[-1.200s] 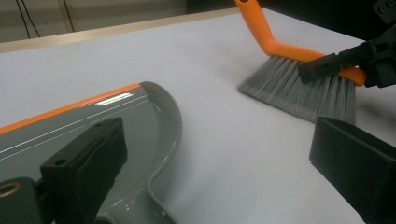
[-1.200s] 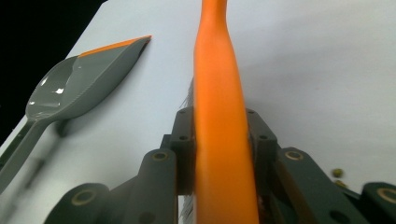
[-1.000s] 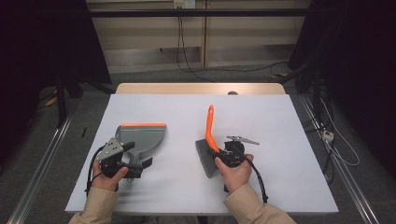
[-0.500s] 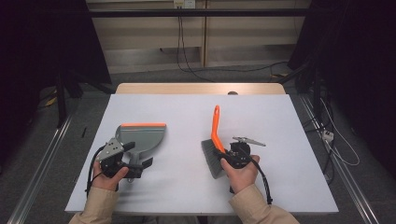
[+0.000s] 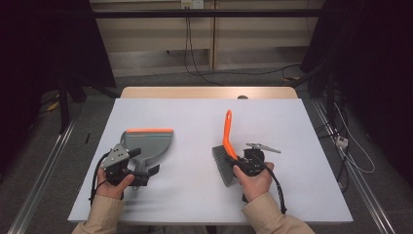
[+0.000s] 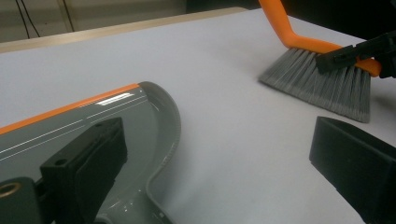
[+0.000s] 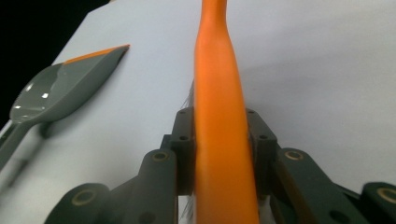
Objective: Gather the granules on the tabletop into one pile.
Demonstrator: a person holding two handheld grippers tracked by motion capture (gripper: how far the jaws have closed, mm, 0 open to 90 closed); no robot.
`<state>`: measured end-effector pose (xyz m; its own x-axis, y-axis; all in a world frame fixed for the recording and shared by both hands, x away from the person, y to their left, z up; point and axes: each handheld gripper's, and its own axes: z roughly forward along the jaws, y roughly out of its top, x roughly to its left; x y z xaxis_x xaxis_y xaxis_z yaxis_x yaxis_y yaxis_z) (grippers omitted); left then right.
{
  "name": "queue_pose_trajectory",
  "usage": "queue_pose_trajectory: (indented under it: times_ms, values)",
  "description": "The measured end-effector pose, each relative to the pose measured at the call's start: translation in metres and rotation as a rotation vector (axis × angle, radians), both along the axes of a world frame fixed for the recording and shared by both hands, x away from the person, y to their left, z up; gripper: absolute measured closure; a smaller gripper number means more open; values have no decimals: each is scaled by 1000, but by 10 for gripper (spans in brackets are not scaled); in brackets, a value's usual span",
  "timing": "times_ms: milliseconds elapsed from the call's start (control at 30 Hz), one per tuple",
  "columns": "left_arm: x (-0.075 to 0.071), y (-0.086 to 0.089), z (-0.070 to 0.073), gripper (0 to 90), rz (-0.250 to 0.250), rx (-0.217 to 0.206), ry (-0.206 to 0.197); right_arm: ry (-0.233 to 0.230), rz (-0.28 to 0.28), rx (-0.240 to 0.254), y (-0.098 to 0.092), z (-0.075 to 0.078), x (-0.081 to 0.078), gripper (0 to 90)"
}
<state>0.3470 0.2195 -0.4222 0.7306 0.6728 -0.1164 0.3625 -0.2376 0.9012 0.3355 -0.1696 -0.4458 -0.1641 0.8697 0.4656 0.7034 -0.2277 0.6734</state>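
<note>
A grey dustpan (image 5: 147,143) with an orange lip lies flat on the left of the white table (image 5: 195,117). Its handle points toward my left gripper (image 5: 145,163), which is open, with the jaws set wide either side of the handle. In the left gripper view the dustpan (image 6: 116,126) sits by the left jaw and the brush bristles (image 6: 317,81) lie far right. My right gripper (image 5: 242,162) is shut on the orange handle of the brush (image 5: 227,130), whose grey bristles rest on the table. In the right gripper view both jaws of the gripper (image 7: 222,140) press the handle (image 7: 217,93).
The wooden far edge of the table (image 5: 204,92) meets a low wall with cables (image 5: 195,58) hanging down. Metal floor rails (image 5: 44,170) run along both sides. More cables (image 5: 348,146) lie on the floor at the right.
My right gripper and the brush have shifted a little to the right and nearer the front edge. The left gripper and dustpan have stayed where they were.
</note>
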Motion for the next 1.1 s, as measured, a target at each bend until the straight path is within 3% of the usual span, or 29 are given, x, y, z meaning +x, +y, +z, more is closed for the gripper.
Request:
queue_pose_trajectory:
  times_ms: [333,533,667,833,933,1100]
  values:
    - [2,-1,-2,40,0,2,4,-35,31,79,8,6,5,711]
    - [2,1,-1,40,4,-2,4,-92,67,94,12,23,9,711]
    - [1,1,-1,40,3,-1,3,-145,85,71,3,38,16,710]
    - [1,2,-1,40,8,-3,4,-217,128,-6,-18,50,27,710]
    - [2,1,-1,40,6,-3,5,-239,165,-53,-27,50,34,710]
    - [2,1,-1,40,9,-4,7,-282,260,-170,-37,42,47,711]
